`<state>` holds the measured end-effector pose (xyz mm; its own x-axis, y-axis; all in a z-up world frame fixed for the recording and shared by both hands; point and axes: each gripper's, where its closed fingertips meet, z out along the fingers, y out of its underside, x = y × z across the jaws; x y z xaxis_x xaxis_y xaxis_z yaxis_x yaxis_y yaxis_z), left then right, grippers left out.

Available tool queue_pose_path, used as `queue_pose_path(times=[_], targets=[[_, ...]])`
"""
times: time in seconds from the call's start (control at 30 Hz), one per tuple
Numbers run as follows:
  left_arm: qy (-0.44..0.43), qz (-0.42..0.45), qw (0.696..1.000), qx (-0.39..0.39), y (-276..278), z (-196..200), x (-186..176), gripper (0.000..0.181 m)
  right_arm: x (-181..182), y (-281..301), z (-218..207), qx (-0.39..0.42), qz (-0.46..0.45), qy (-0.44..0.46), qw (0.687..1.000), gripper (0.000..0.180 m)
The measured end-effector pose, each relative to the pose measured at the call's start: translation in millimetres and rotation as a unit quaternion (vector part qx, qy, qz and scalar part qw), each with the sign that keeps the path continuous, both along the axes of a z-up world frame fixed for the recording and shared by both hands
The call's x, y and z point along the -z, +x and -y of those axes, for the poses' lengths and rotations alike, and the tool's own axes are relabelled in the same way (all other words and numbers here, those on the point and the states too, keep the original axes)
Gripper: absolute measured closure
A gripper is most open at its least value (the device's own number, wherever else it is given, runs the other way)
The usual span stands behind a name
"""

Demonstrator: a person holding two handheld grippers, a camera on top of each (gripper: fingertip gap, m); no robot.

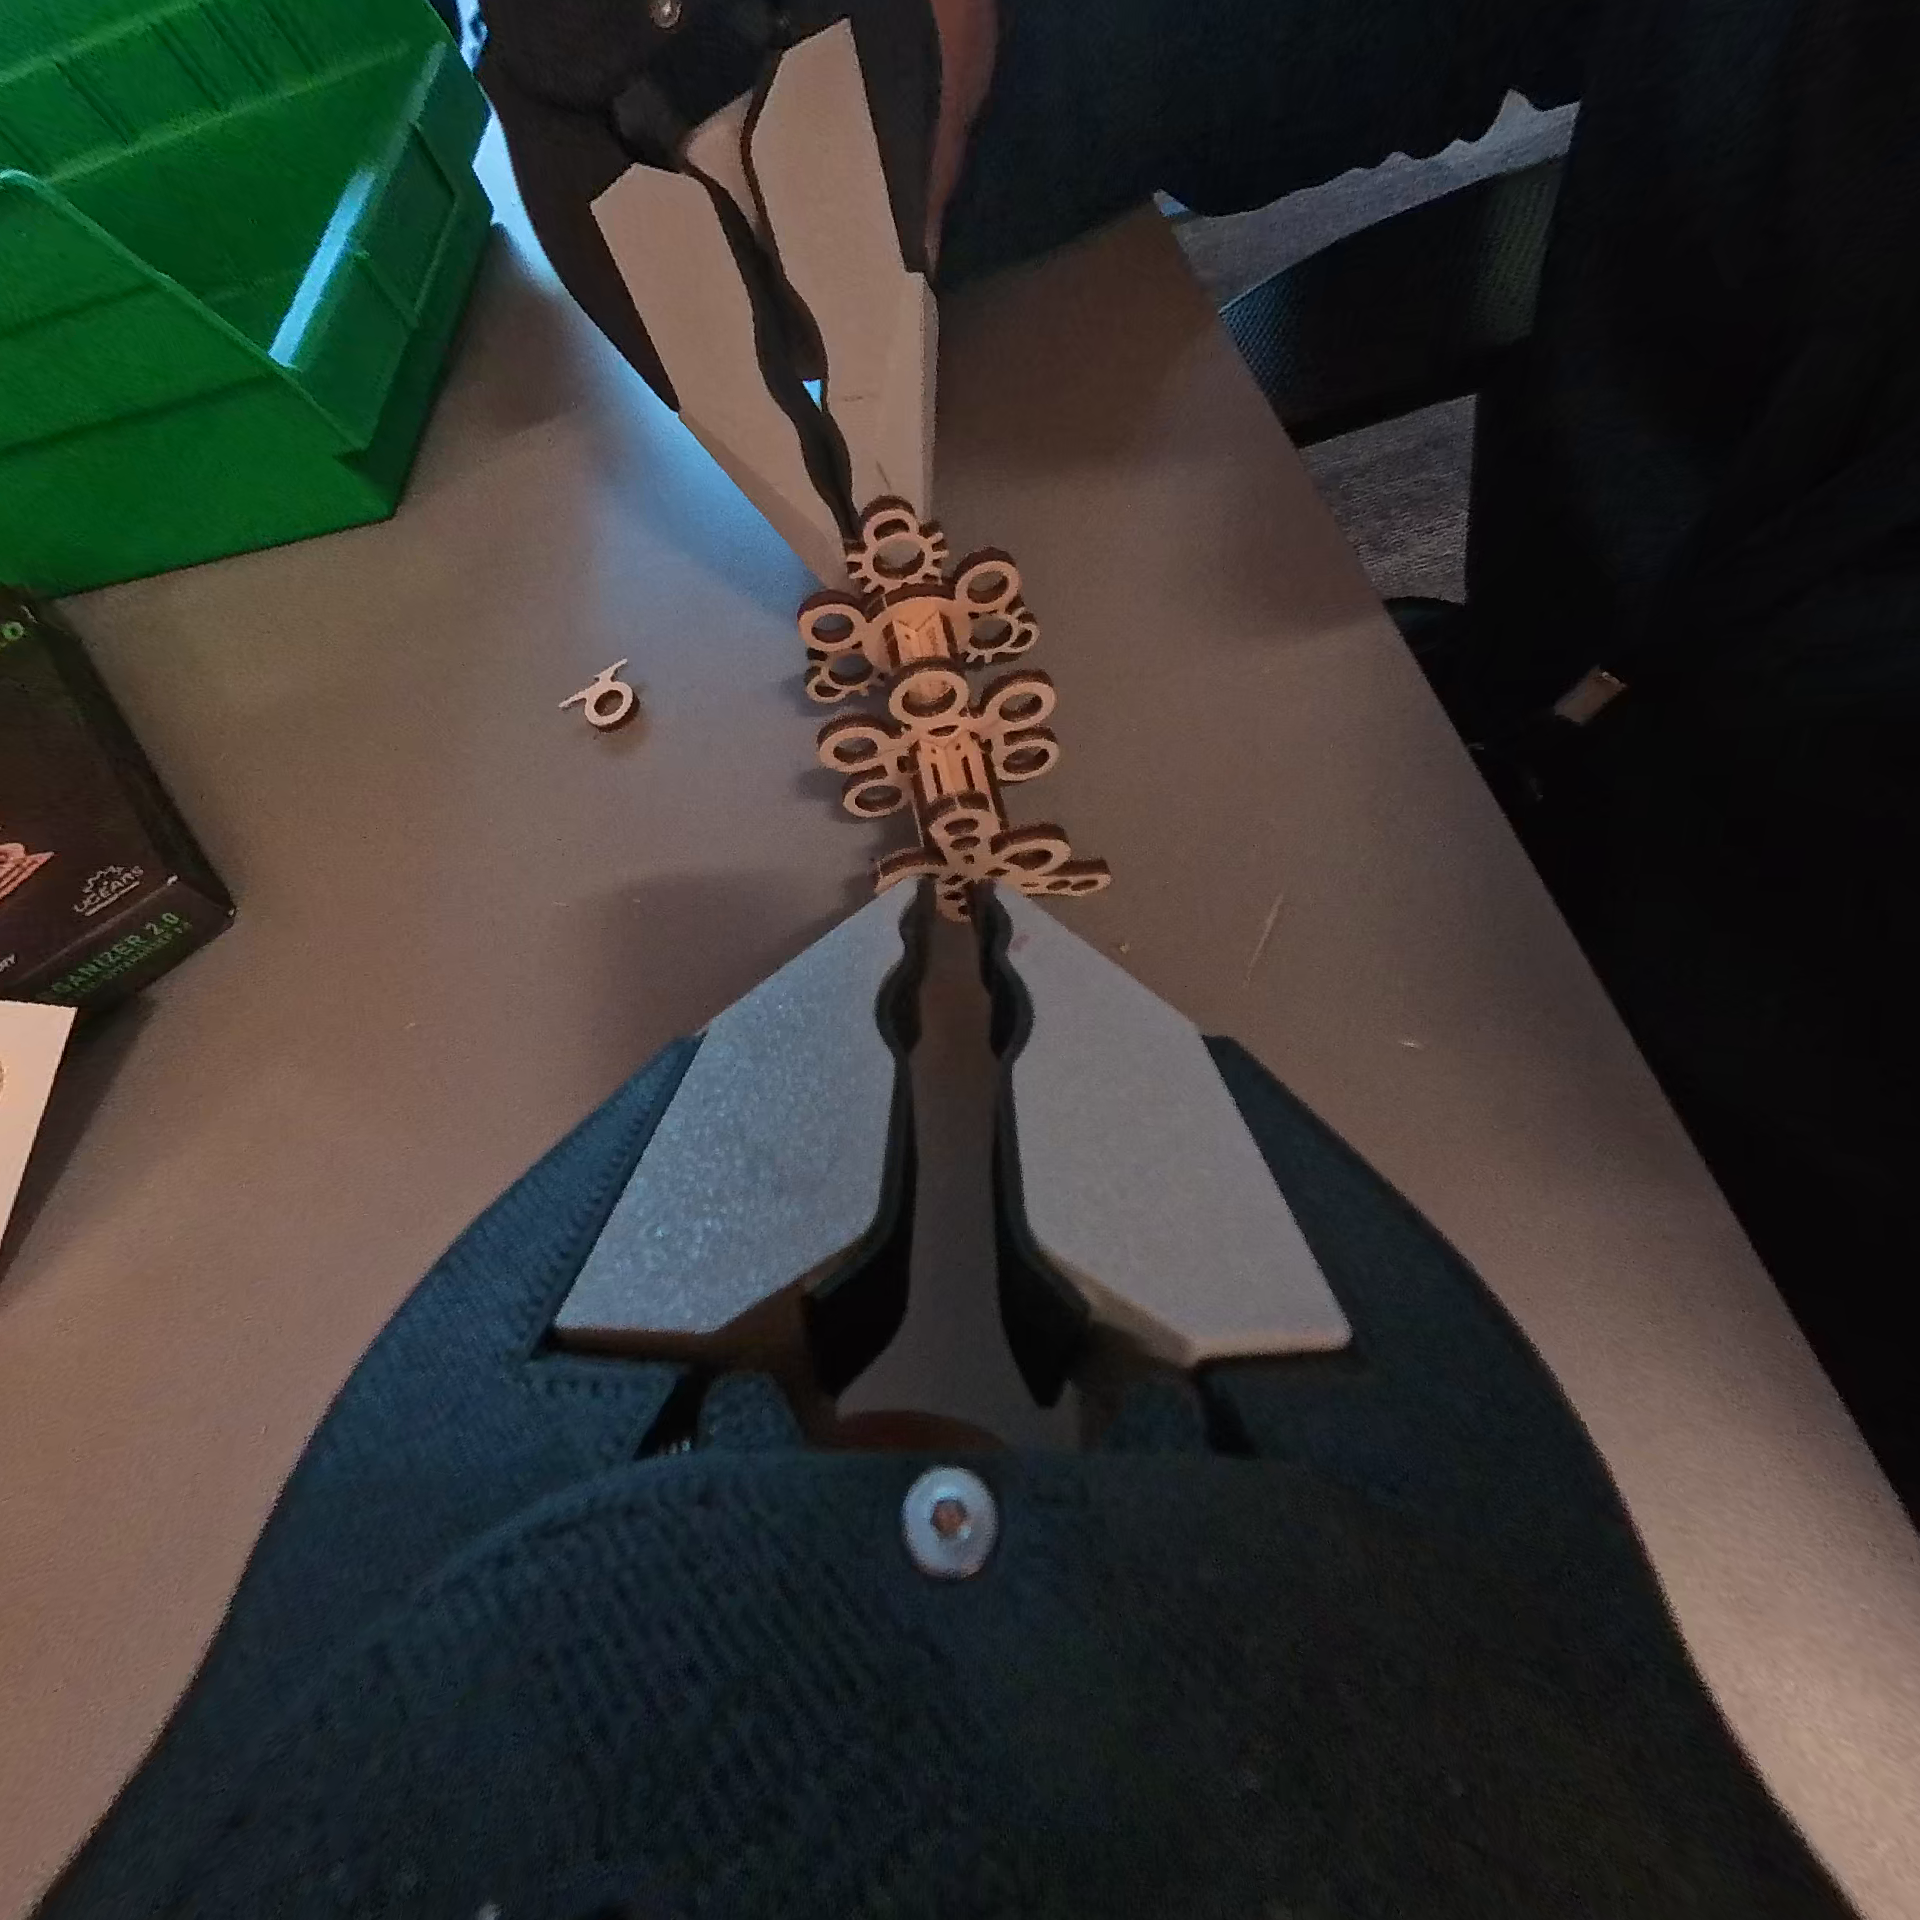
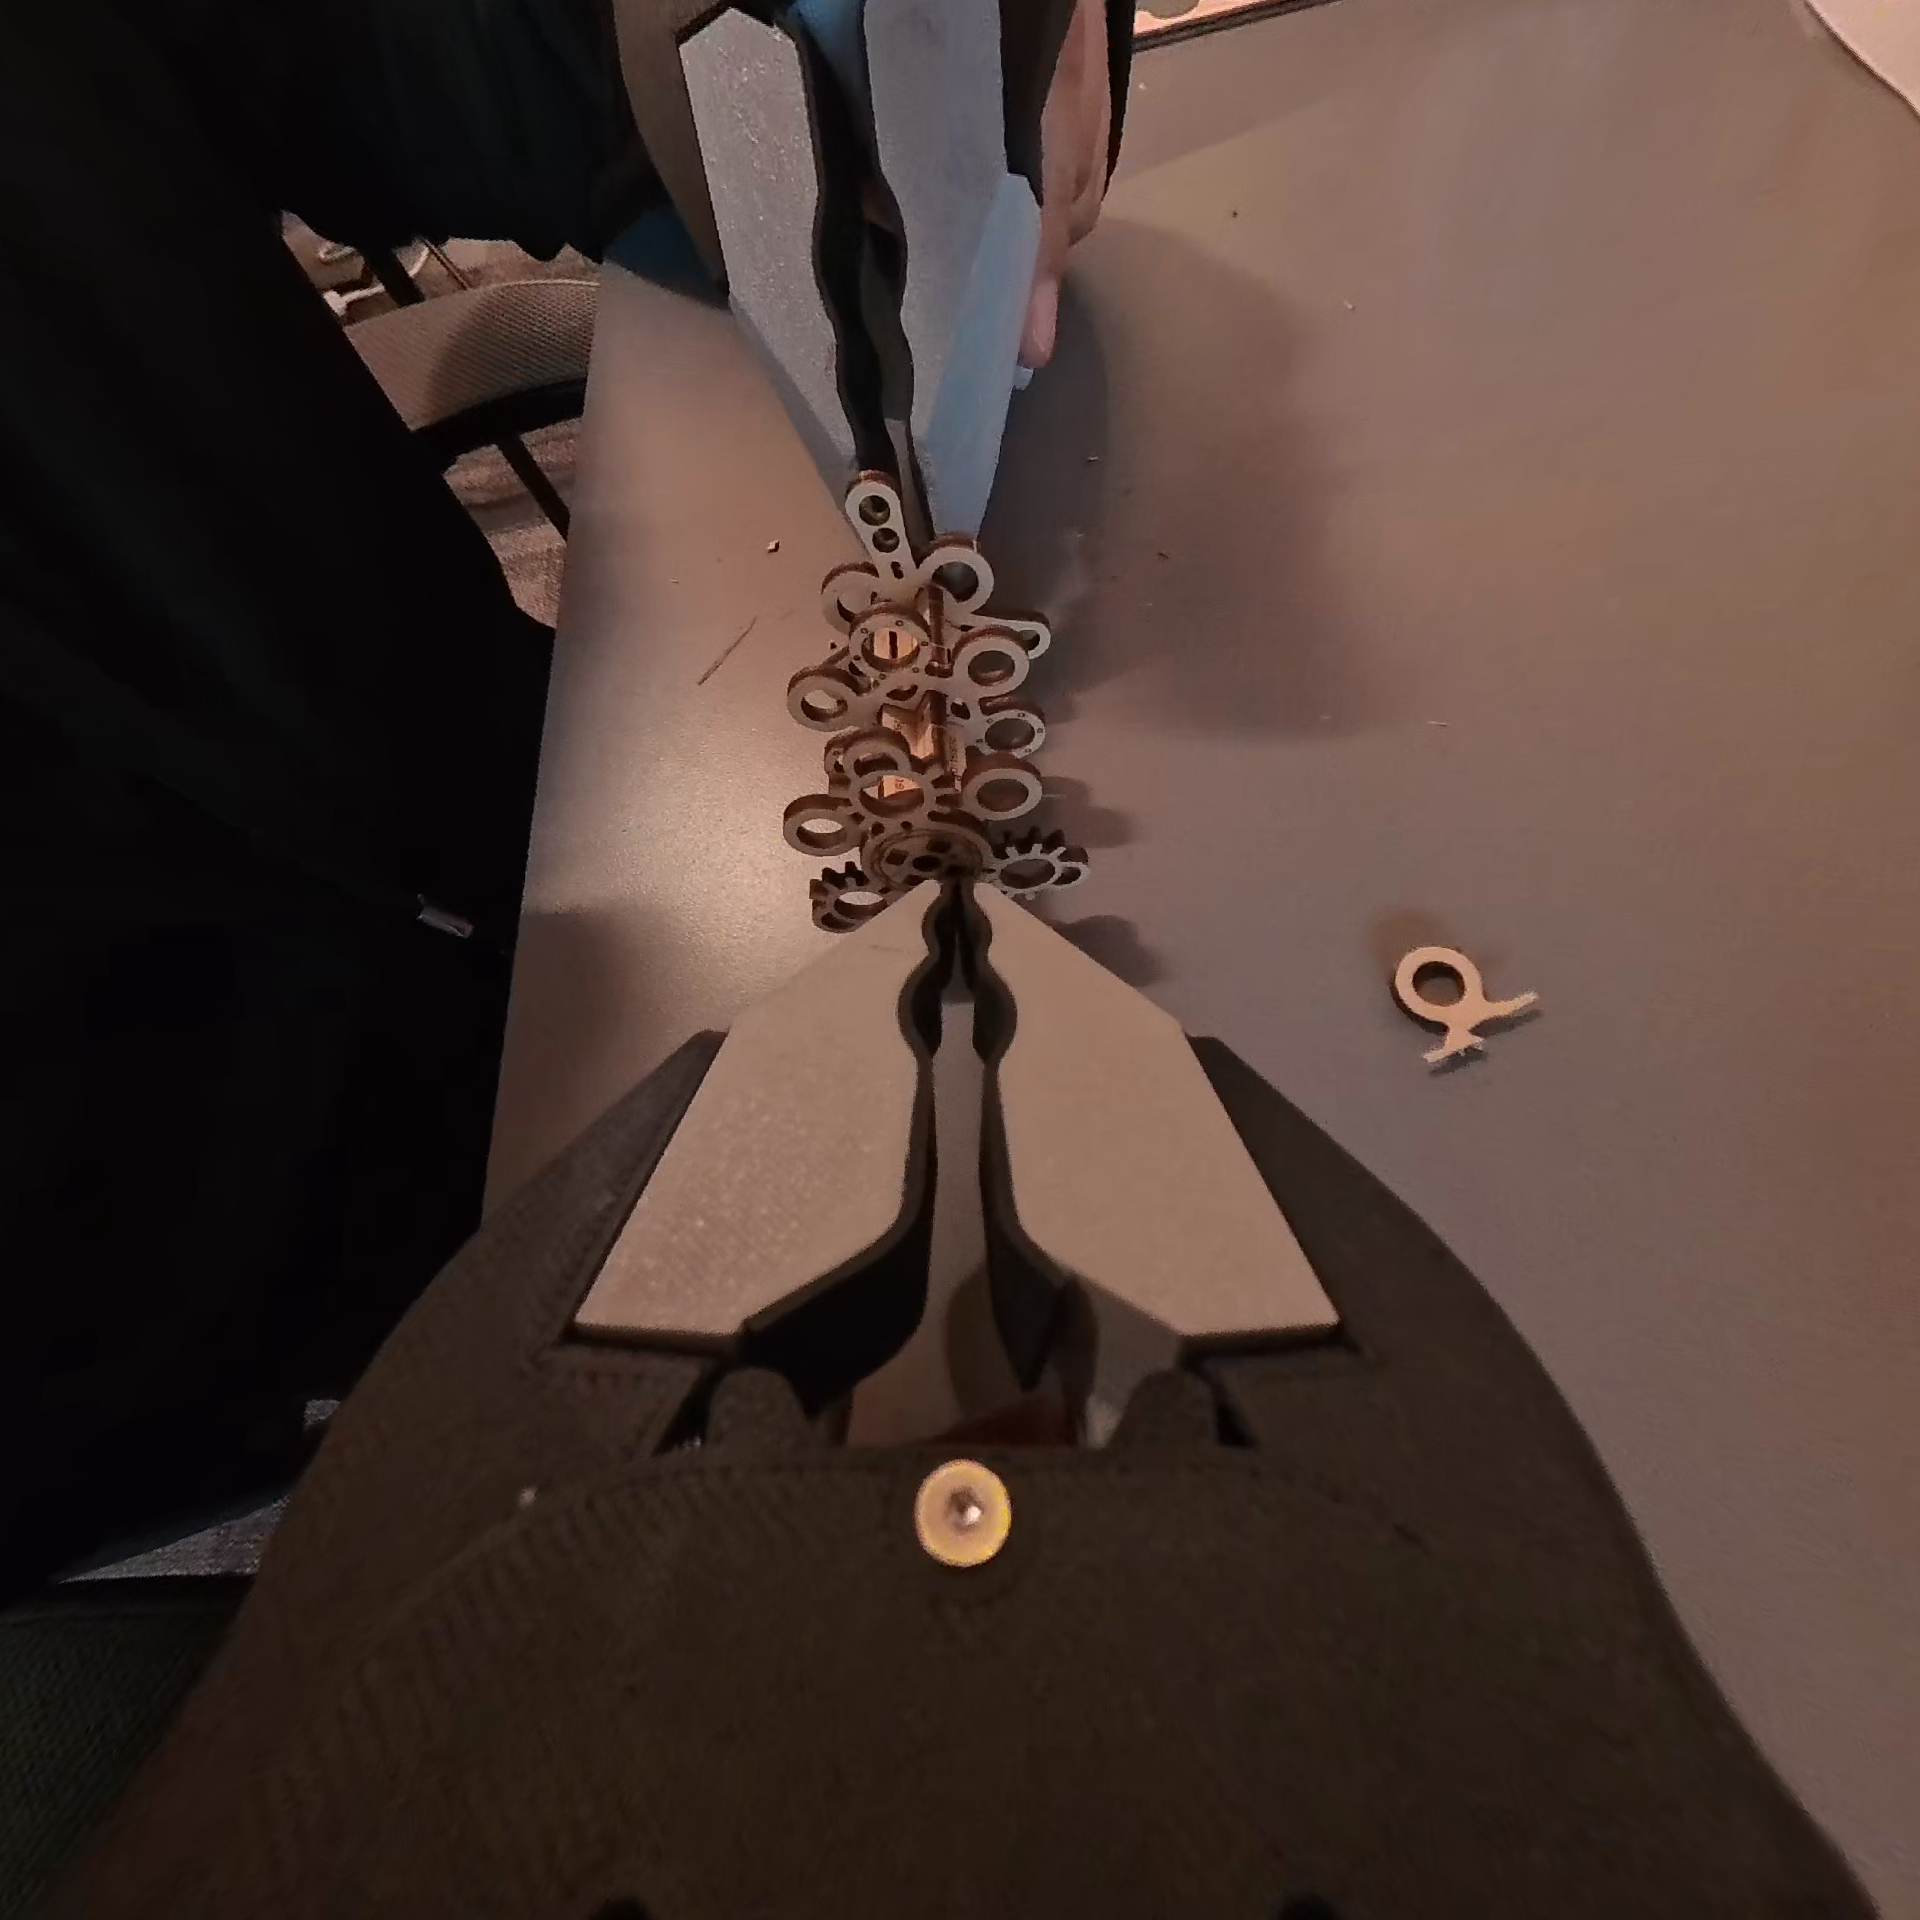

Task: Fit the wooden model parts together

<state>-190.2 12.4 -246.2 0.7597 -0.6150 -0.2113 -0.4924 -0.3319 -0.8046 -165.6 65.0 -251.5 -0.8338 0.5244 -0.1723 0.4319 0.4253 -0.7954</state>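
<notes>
A wooden model (image 1: 935, 717) of stacked ring and gear plates on a central shaft hangs just above the grey table (image 1: 416, 1039), held between both grippers. My left gripper (image 1: 948, 906) is shut on a small tab at the model's near end. In the right wrist view the left gripper (image 2: 891, 499) pinches a holed strip at the far end of the model (image 2: 920, 748). My right gripper (image 2: 956, 906) is shut on the gear end of the model. It also shows in the left wrist view (image 1: 857, 514), at the top. A loose ring-shaped wooden piece (image 1: 601, 704) lies on the table (image 2: 1455, 623); it also shows in the right wrist view (image 2: 1455, 1003).
A green plastic bin (image 1: 208, 312) stands at the far left, with a black box (image 1: 94, 831) nearer me. The table's edge (image 1: 1455, 727) runs close along the model's right side. A person's hand (image 2: 1070, 208) and a chair (image 2: 468, 364) show behind. Across from one pair of fingers to the other is roughly 7 cm.
</notes>
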Motion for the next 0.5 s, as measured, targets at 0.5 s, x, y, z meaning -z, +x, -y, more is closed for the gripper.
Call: queue_pose_path(times=[0.5], targets=[[-0.009, -0.006, 1.000, -0.007, -5.9, 10.0, 3.2, 0.175, 0.3, 3.5, 2.5, -0.013, 0.002, -0.001, 1.000, 0.180]])
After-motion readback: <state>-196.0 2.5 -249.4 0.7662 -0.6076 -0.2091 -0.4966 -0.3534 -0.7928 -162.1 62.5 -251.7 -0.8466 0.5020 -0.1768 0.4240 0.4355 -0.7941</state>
